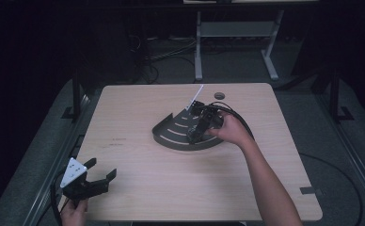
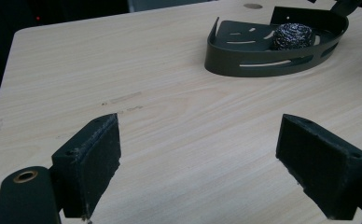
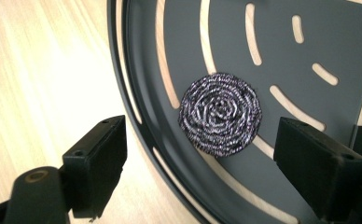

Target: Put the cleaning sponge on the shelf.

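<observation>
Dark surroundings ring a pale wood-grain table (image 1: 138, 155), with a white-legged frame (image 1: 234, 42) and loose cables on the floor beyond its far edge. Near the table's middle sits a dark grey quarter-round tray (image 1: 171, 134) with a low curved wall and arc-shaped slots cut through floor and wall, the wood showing through them. Inside the tray lies a steel wool scourer (image 3: 220, 113), a round pad of tightly coiled metal strands, silvery with a dark, slightly purplish sheen, spiralling in toward its centre like a rose. In the left claw view the scourer (image 2: 293, 36) reads as a domed ball resting against the tray's (image 2: 244, 60) far side.

The right claw (image 1: 195, 133) hangs over the tray, held by the person's right hand (image 1: 232, 129); its 2 jaws stand wide apart, one over the bare table outside the rim, the other over the tray floor, with the scourer between them and untouched. The left claw (image 1: 100, 175) is well apart near the table's front left corner, a grey three-cornered plate on top, jaws spread with nothing between them.
</observation>
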The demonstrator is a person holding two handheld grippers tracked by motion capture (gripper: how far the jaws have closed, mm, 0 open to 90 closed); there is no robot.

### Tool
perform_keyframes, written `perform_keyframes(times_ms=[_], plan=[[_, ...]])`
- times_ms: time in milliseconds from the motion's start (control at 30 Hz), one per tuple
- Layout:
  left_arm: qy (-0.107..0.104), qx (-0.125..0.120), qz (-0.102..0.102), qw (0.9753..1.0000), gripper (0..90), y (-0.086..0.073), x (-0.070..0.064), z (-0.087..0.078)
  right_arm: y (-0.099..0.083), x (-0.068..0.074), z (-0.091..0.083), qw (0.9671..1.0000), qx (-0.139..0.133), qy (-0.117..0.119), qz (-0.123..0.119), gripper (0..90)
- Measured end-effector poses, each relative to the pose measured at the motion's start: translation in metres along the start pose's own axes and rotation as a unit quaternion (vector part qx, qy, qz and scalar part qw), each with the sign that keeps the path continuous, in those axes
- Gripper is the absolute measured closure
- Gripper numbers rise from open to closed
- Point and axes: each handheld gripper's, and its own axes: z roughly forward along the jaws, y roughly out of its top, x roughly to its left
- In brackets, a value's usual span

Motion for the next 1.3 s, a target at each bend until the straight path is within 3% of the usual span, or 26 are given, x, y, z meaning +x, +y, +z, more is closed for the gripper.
perform_keyframes(times_ms=[200, 467, 600, 1300], plan=[[-0.003, 0.000, 0.003, 1.0000, 13.3, 0.000, -0.001, -0.001, -0.006, 0.004, -0.004, 0.9999, 0.006, -0.011, -0.006, 16.8], [-0.003, 0.002, 0.000, 1.0000, 13.3, -0.001, 0.000, -0.001, -0.016, 0.008, -0.005, 1.0000, -0.001, -0.005, -0.007, 16.9], [-0.001, 0.002, 0.001, 1.0000, 13.2, -0.001, 0.000, 0.000, -0.021, 0.012, -0.007, 0.9999, 0.008, -0.007, -0.012, 16.3], [0.000, 0.004, 0.001, 1.0000, 13.3, -0.002, -0.001, 0.000, -0.049, 0.022, -0.014, 0.9998, -0.009, -0.011, -0.011, 15.0]])
